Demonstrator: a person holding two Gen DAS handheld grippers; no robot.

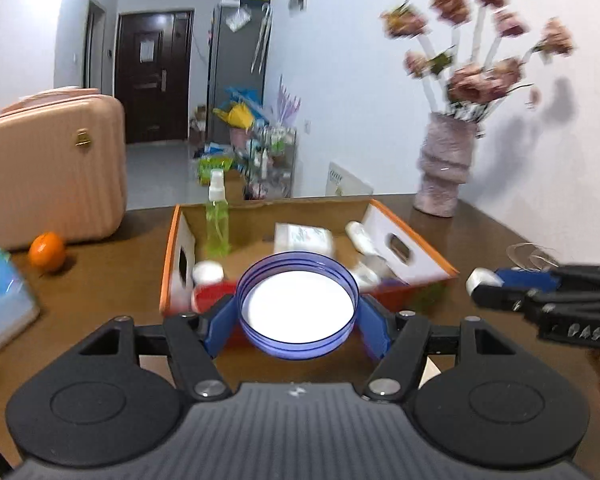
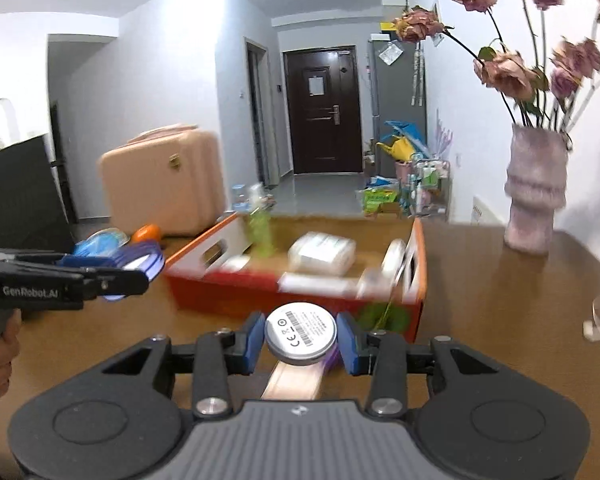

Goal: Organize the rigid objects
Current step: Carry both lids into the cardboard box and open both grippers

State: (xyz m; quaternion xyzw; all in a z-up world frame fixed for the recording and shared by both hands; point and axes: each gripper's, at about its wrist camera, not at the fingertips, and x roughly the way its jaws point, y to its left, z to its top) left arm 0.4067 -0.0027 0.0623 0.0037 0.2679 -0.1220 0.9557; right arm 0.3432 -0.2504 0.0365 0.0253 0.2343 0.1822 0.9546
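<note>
Now | left gripper [image 1: 298,320] grips lid [image 1: 298,312] | right gripper [image 2: 300,340] grips puck [image 2: 300,334]

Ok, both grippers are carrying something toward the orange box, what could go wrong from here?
1. The blue lid is pinched only at its rim, so it could twist out of the left gripper.
2. The round white disc in the right gripper is smooth and held by its edges; it might slip.
3. The orange box is already crowded, so a drop could topple the green spray bottle.
</note>
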